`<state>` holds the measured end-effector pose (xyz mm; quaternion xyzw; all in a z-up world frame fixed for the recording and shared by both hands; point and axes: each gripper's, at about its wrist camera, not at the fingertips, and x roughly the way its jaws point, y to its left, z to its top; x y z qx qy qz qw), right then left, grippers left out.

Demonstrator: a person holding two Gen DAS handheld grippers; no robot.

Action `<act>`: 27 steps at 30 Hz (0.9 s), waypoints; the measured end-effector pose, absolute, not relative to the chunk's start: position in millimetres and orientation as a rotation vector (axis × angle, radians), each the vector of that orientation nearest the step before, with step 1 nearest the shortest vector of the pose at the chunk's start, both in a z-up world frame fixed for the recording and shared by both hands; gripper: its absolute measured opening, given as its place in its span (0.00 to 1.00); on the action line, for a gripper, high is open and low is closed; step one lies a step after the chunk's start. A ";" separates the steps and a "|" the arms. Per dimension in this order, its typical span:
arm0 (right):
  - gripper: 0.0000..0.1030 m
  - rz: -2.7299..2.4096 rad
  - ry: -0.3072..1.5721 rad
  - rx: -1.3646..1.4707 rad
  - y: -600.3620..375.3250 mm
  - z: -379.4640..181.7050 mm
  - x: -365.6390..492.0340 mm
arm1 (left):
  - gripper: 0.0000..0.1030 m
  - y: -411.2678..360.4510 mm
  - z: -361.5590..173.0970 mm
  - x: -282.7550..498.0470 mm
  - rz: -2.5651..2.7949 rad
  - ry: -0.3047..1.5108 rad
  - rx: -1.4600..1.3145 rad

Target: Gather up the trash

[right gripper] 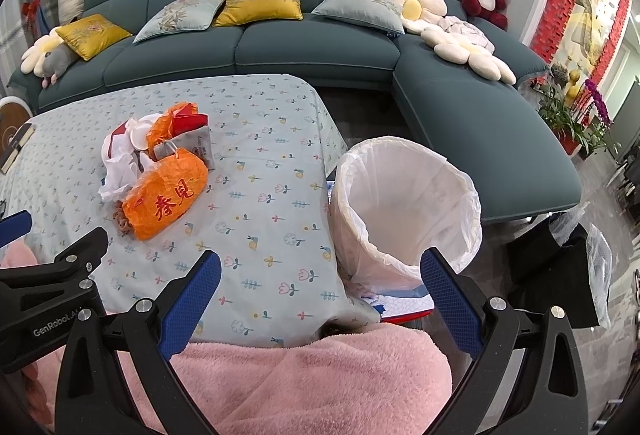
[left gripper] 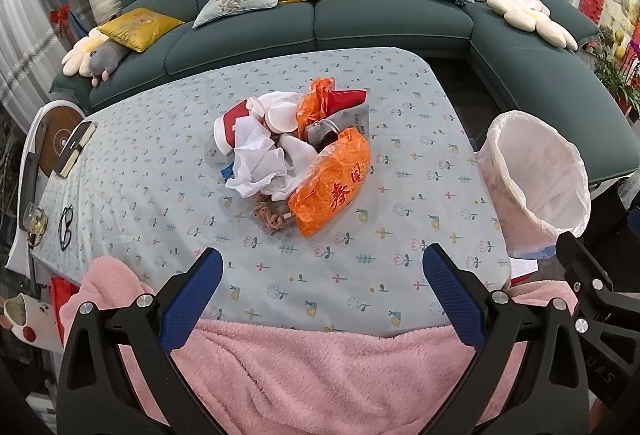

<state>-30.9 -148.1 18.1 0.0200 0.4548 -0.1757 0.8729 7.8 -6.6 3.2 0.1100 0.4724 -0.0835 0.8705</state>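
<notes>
Beside the table (right gripper: pixel 280 195), the bin (right gripper: pixel 404 211) holds only its white liner (right gripper: pixel 468 195).

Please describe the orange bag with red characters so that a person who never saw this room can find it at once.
Look at the table with the flowered cloth in front of the green sofa; a trash pile sits in its middle. The orange bag lies at the pile's near edge, on the side toward the lined bin. Unlike the crumpled orange wrapper behind, it is plump and bears large red characters.

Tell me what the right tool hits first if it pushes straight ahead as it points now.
Probably the lined trash bin, near its table-side rim, which sits between the open right tool's fingers; depth is unclear, so it might clip the table's corner first.
</notes>
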 end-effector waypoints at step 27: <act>0.93 -0.371 0.922 0.039 -126.4 12.4 7.0 | 0.93 37.5 -8.9 44.2 -0.202 0.998 0.129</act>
